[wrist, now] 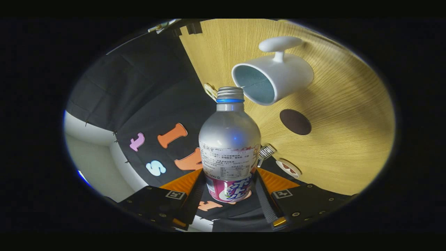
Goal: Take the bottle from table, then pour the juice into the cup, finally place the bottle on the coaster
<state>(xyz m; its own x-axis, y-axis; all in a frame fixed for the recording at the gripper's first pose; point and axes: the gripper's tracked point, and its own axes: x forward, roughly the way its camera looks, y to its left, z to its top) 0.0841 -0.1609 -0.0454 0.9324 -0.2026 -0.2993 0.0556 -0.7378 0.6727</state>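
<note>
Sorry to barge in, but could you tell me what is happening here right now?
A person's handheld gripper is shut on the silver bottle, both fingers pressing on its lower body. The view is rolled, so the bottle is tipped with its mouth close to the white cup on the wooden table. No juice is visible pouring. The dark round coaster lies bare near the cup.

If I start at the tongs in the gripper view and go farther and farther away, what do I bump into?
Tongs, closed on the bottle → the bottle's cap → the white cup. The brown coaster lies off beside the bottle, on the table.
</note>
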